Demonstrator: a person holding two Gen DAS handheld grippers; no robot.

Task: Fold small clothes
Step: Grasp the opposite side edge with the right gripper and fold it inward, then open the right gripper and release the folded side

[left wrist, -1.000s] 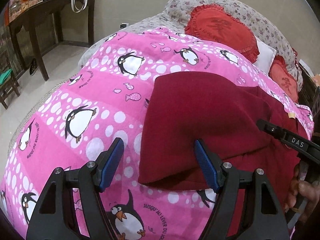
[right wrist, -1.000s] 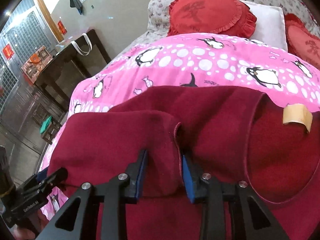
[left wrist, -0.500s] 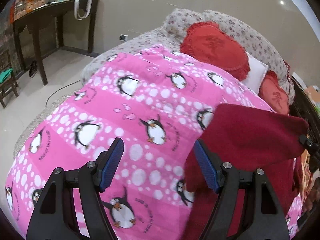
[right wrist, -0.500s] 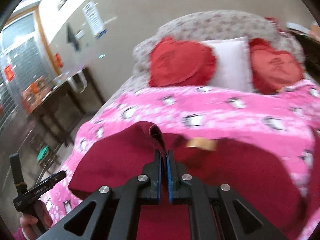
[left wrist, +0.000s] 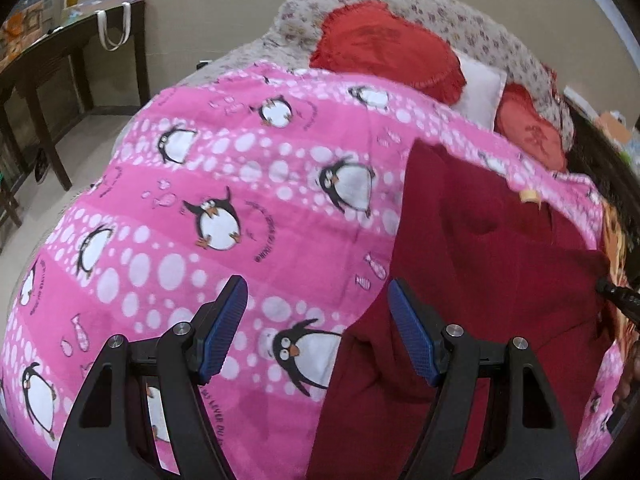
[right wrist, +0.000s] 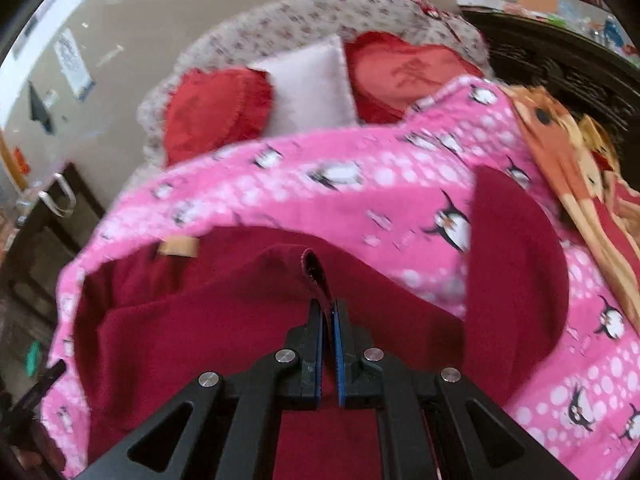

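Note:
A dark red garment (left wrist: 480,272) lies on the pink penguin blanket (left wrist: 240,200), with a tan label (left wrist: 529,195) near its far edge. My left gripper (left wrist: 318,328) is open and empty, hovering over the blanket at the garment's left edge. My right gripper (right wrist: 328,320) is shut on a hemmed edge of the dark red garment (right wrist: 240,320) and holds it lifted above the blanket (right wrist: 360,184). The label (right wrist: 178,247) shows at the left. A rounded part of the garment (right wrist: 516,264) lies to the right.
Red heart cushions (left wrist: 384,48) and a white pillow (right wrist: 312,84) sit at the head of the bed. A dark wooden table (left wrist: 60,76) stands at the left on the floor. An orange patterned cloth (right wrist: 568,152) lies at the bed's right side.
My right gripper closed on the garment's edge and has carried it up and to the right. The left gripper stayed open and pulled back leftward as the garment moved right.

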